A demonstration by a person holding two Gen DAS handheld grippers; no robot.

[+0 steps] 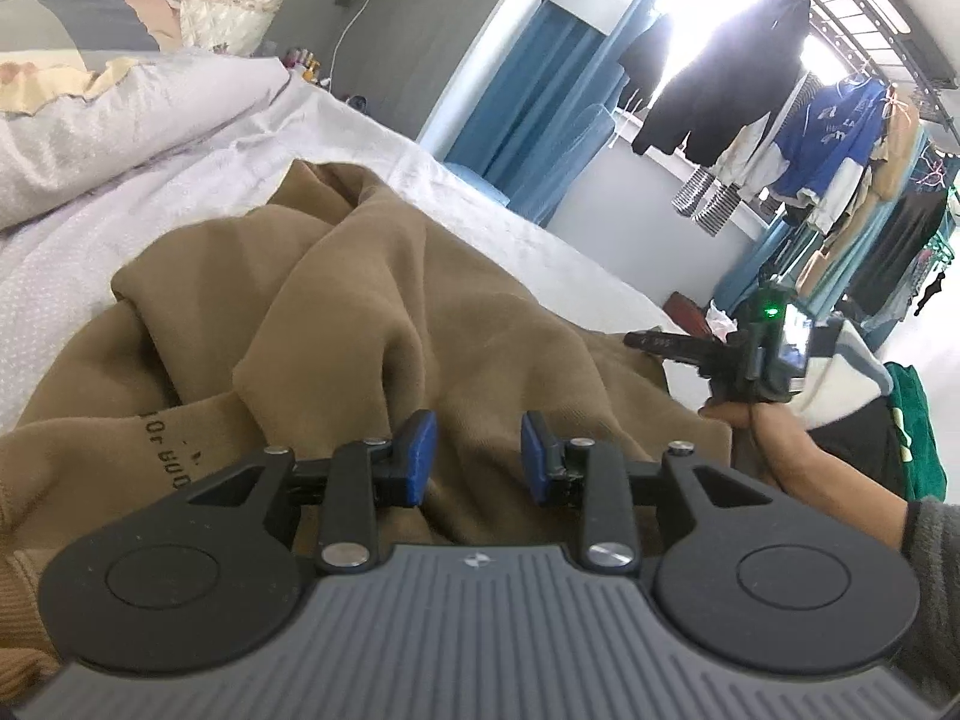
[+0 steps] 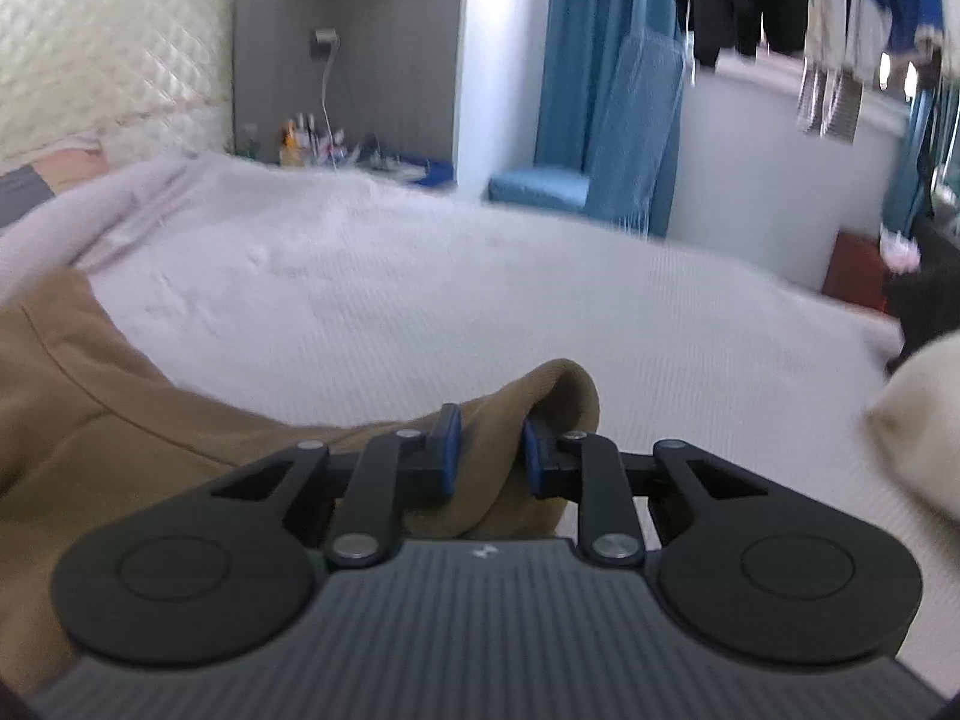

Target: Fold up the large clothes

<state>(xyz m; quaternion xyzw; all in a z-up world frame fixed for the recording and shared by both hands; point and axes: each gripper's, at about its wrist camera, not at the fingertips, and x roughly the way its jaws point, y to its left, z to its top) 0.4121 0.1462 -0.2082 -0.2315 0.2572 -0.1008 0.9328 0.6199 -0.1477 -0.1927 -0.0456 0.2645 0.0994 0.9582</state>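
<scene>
A large tan sweatshirt [image 1: 372,324] lies crumpled on the white bed [image 1: 492,222], with dark printed letters near its left part. My left gripper [image 1: 479,450] is open just above the cloth, its blue pads apart with nothing between them. My right gripper [image 2: 487,456] is shut on a bunched edge of the tan sweatshirt [image 2: 120,420], which pokes out past the blue pads. The right gripper also shows in the left wrist view [image 1: 636,339], held by a hand at the garment's right edge.
A pale quilt [image 1: 120,114] and padded headboard [image 2: 108,42] are at the bed's head. A nightstand with small bottles [image 2: 300,138] stands behind. Blue curtains [image 2: 576,54] and a rack of hanging clothes [image 1: 810,138] are to the right. A cream cloth [image 2: 918,438] lies at the right.
</scene>
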